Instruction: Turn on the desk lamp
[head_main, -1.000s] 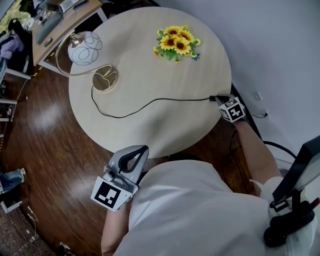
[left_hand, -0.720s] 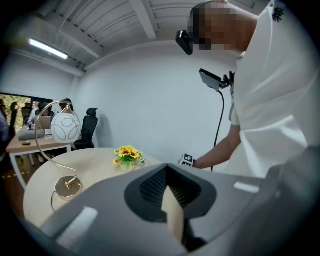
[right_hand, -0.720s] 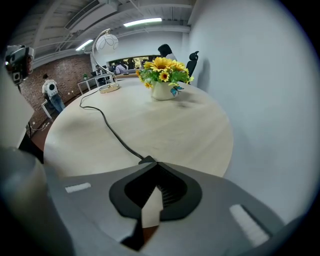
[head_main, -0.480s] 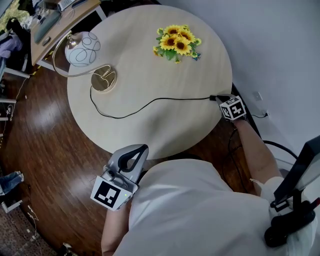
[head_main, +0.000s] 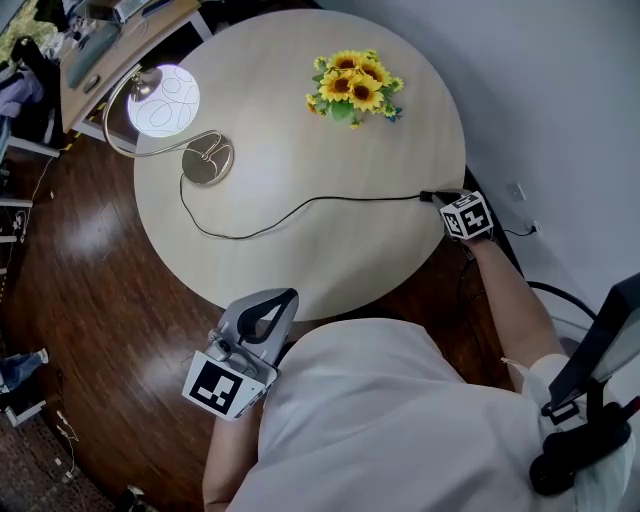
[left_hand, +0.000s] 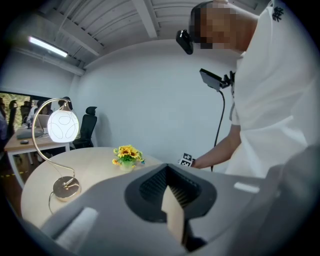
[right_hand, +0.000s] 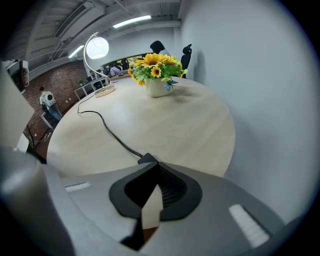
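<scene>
Desk lamp (head_main: 163, 100) stands at the far left edge of the round table (head_main: 330, 250), globe glowing. Right gripper (right_hand: 151, 196) has its jaws clenched together, nothing between them, tip at the black switch (right_hand: 146, 159) on the cord (head_main: 300, 205) at the table's right edge. Left gripper (left_hand: 172, 207) is clenched too, empty, off the table by the person's torso.

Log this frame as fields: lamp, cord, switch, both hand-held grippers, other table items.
lamp globe: lit
lamp base: on round table
cord: black, from lamp base to inline switch at table edge
right hand-held gripper: jaws together, tip at inline switch
left hand-held gripper: jaws together, empty, off the table
other: sunflower pot
</scene>
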